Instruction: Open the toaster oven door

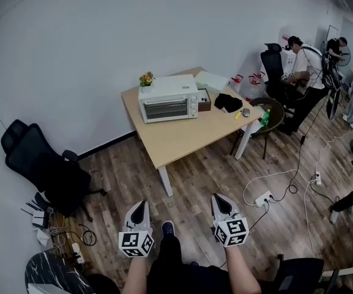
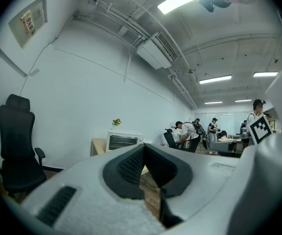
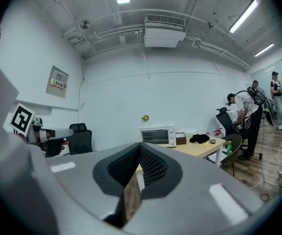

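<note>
While the white toaster oven (image 1: 167, 98) sits, door shut, on the light wooden surface (image 1: 182, 136), the left gripper (image 1: 139, 206) and right gripper (image 1: 221, 199) hover well apart from it, fingers clenched on nothing

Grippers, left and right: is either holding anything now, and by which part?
Nothing is held. The left gripper and the right gripper both show jaws together and empty, far from the white box-shaped toaster oven on the light wooden table.
</note>
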### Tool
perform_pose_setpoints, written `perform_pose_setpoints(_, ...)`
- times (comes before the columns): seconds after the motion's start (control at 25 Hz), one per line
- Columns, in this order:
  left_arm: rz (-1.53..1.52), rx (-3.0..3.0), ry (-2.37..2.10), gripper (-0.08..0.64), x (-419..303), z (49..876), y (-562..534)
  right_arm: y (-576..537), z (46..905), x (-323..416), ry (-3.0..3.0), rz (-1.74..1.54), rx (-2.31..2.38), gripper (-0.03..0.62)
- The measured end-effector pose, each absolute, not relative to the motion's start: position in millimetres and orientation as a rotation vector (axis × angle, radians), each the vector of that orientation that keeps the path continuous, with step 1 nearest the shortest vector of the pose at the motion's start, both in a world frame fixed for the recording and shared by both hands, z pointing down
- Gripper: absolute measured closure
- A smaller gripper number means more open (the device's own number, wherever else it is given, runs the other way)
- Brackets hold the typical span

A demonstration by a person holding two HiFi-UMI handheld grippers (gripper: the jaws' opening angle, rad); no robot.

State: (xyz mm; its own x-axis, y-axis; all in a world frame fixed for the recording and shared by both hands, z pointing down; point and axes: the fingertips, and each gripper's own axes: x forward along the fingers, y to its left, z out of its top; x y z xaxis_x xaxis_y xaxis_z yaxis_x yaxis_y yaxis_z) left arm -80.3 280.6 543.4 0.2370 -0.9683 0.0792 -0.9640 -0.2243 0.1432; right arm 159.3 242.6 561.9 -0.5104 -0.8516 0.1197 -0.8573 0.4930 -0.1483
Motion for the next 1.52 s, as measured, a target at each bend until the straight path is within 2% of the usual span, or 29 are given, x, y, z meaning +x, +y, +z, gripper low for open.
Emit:
perform_pose_setpoints(1.08,-0.001,2.325,-1.857,0.565,-128,556,138,99,566,113,-2.662,0.286,1.494,0.580)
perform_pose_setpoints(1.52,-0.005,2.325,-1.824,0.565,-180,547,40,5,557,62,-2.635,0.315,1.514,0.580)
